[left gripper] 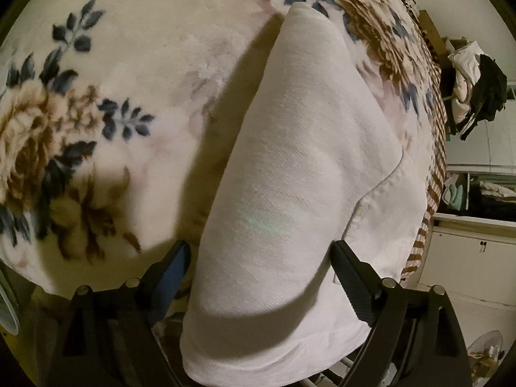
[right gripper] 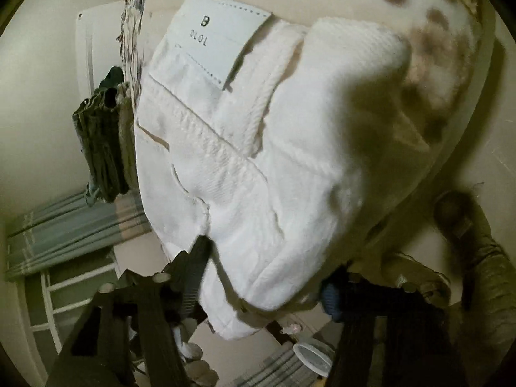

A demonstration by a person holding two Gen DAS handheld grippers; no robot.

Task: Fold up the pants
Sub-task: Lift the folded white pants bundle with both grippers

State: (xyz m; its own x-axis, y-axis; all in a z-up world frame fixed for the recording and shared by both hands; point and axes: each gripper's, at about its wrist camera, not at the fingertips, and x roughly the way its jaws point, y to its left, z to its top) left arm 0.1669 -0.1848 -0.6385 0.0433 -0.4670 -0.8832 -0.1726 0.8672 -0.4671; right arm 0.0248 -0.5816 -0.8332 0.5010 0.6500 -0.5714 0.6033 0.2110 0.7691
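White pants lie folded lengthwise on a floral blanket, running away from me in the left wrist view. My left gripper has its jaws set wide on either side of the near end of the cloth. In the right wrist view the waistband end of the pants shows, with a white label and a belt loop. My right gripper has its jaws wide on either side of the hanging lower edge. Whether the fingers press the cloth is hidden.
The bed edge with a brown checked border runs along the right. Hanging clothes and white cabinets stand beyond it. Dark garments hang at the left, and a person's leg is at the right.
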